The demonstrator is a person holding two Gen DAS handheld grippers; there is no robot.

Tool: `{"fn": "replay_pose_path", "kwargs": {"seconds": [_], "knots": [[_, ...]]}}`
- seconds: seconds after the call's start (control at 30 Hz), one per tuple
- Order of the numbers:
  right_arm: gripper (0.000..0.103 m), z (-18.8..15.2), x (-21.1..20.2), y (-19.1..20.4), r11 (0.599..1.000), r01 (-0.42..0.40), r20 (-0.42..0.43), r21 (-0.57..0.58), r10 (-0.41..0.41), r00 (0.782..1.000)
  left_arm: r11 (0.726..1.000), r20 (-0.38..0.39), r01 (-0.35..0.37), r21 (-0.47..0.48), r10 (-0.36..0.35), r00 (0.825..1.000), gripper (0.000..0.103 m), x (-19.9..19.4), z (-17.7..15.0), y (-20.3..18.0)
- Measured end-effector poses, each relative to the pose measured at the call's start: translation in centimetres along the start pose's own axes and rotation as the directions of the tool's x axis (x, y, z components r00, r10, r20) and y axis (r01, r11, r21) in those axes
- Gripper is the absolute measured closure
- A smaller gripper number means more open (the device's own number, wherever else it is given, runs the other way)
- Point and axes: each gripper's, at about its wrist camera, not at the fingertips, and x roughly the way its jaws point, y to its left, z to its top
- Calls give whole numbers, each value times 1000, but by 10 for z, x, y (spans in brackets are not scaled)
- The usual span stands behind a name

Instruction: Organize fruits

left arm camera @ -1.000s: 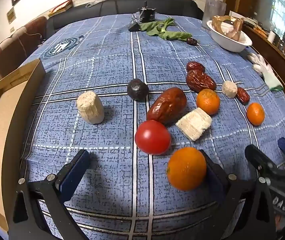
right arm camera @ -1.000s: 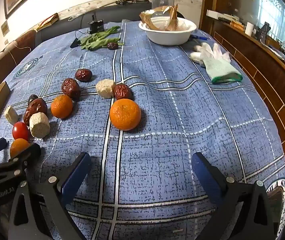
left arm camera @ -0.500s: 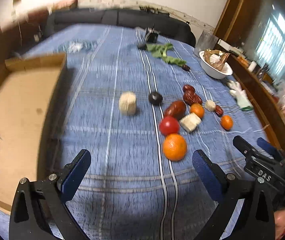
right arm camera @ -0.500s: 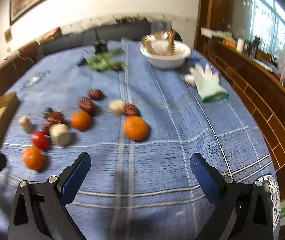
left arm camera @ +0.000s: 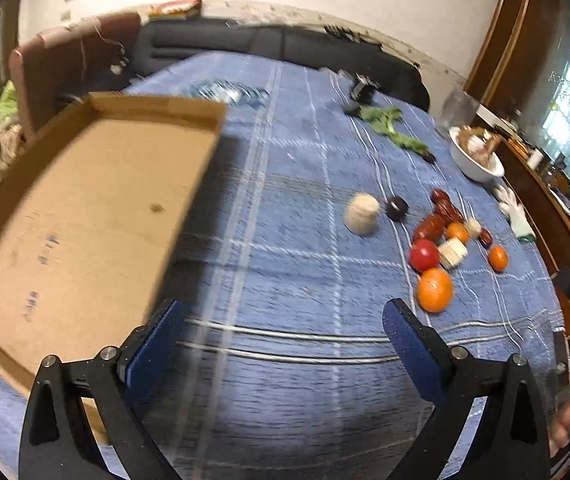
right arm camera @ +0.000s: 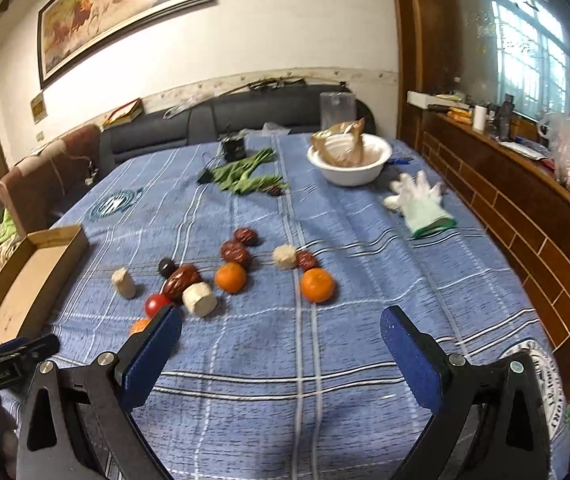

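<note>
Left wrist view: the blue tablecloth [left arm camera: 285, 208] carries an empty cardboard tray [left arm camera: 85, 208] at 9 o'clock and the fruit cluster, nearest orange [left arm camera: 435, 289], at 3 o'clock. The left gripper [left arm camera: 281, 332] and right gripper [right arm camera: 281, 332] gape wide, holding nothing. No fruit looks sorted yet; next, reach for one orange.

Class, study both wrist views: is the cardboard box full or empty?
Empty. The cardboard box shows only its bare brown floor in the left wrist view; every fruit, like the tomato, lies on the tablecloth.

No lettering anywhere is sharp enough to read with confidence.
</note>
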Motion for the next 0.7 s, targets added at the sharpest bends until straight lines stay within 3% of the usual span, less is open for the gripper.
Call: {"fn": "replay_pose_path", "kwargs": {"seconds": [0.13,0.2,0.27,0.37,0.47,0.53,0.6,0.67,0.7], "knots": [[2,3,-10,-14,999,20,39,25,-21,999,996,142,-79,52,71,987,3,-34,9,-8],[1,4,-13,-22,999,30,52,24,-31,998,994,202,-80,79,63,977,3,-48,11,-18],[1,4,-12,-31,999,44,52,16,-45,998,992,224,-35,120,7,975,3,-55,14,-29],[1,5,-4,-47,998,53,23,23,-53,998,985,167,52,166,-80,983,3,-47,22,-44],[5,5,3,-61,998,10,-8,63,-9,1000,980,105,72,186,-93,990,3,-32,25,-55],[29,5,10,-67,996,-25,-38,89,29,999,978,83,97,186,-114,990,3,-25,24,-59],[43,6,22,-72,990,-62,-86,125,73,994,975,67,112,190,-126,990,4,-20,19,-63],[44,7,36,-76,982,-89,-109,165,108,988,971,50,128,202,-141,989,14,-15,13,-68],[44,8,41,-76,981,-89,-111,172,109,988,968,34,138,208,-148,988,24,-10,11,-70]]}}
